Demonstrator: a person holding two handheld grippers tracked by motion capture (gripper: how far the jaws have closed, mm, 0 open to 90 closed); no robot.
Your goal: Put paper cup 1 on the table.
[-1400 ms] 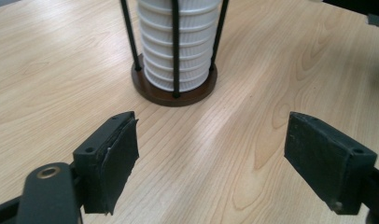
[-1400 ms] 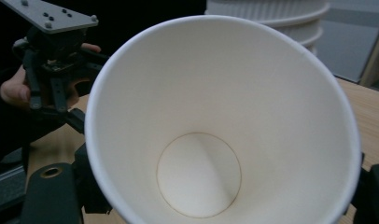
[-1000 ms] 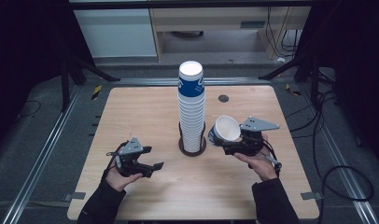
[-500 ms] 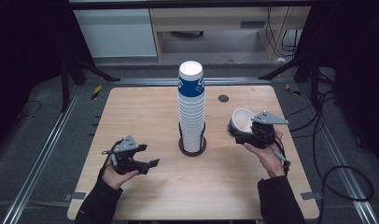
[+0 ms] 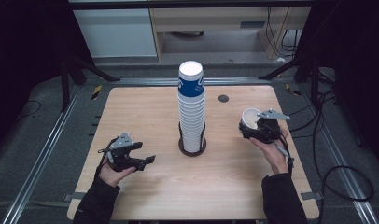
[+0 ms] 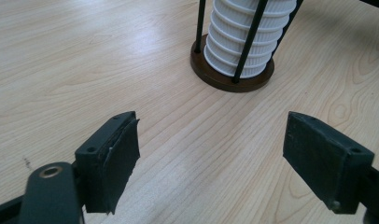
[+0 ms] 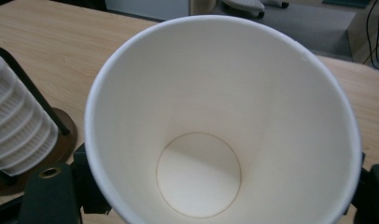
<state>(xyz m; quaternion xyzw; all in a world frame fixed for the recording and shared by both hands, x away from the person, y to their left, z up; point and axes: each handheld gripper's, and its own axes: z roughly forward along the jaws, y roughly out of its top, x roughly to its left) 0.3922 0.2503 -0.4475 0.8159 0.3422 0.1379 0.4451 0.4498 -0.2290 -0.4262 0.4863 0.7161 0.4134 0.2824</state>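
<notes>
A pale wooden table (image 5: pixel 145 112) is seen from above, with a tall stack of paper cups (image 5: pixel 191 107) standing upright at its centre inside a dark round holder (image 5: pixel 192 145) with thin black rods. To the right of the stack, well apart from it, a single white paper cup (image 5: pixel 249 119) is held tilted, its mouth turned up and leftward, by the right gripper (image 5: pixel 257 131), whose jaws are clamped on the cup's sides; in the right gripper view the cup's empty inside (image 7: pixel 215 135) is looked into directly. At the near left of the table, the left gripper (image 5: pixel 145 161) is held low over bare wood, its jaws spread apart with nothing between them, having just been closing slightly, and its pads (image 6: pixel 118 161) are pointed toward the holder's base (image 6: pixel 232 77).
</notes>
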